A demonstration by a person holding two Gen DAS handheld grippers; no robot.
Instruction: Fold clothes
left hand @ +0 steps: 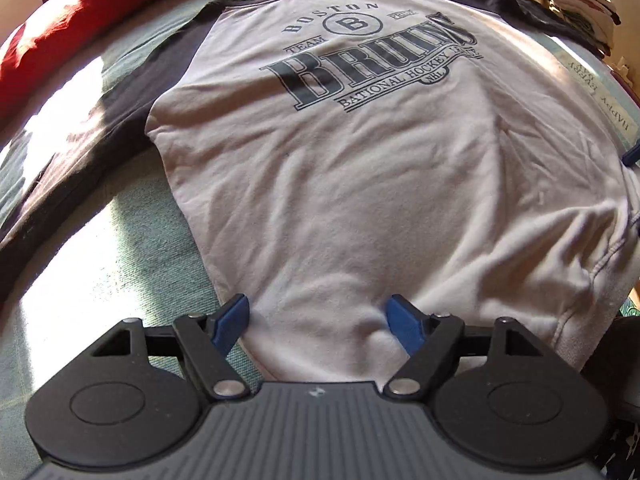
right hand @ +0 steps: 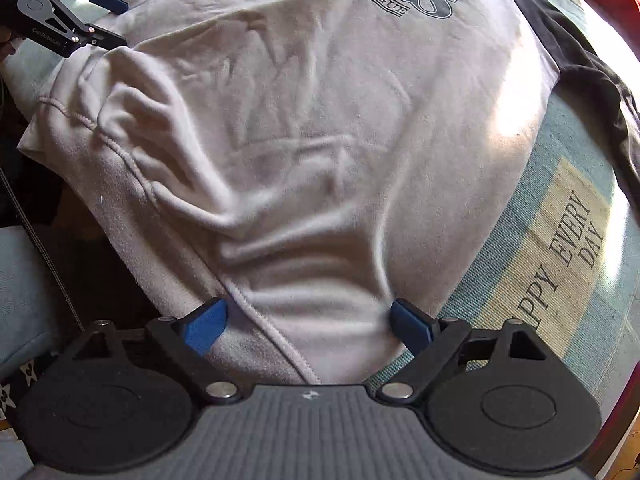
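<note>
Sweatshirt (left hand: 360,168) flat, print up, collar far, hem (right hand: 256,316) between open right gripper (right hand: 308,326) fingers.

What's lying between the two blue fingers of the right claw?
The shirt's stitched bottom hem, lying on the mat, untouched by the open right claw; the right wrist view shows it.

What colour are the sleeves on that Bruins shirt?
Dark charcoal, nearly black, against the shirt's pale grey body. The sleeves show best in the left wrist view.
</note>
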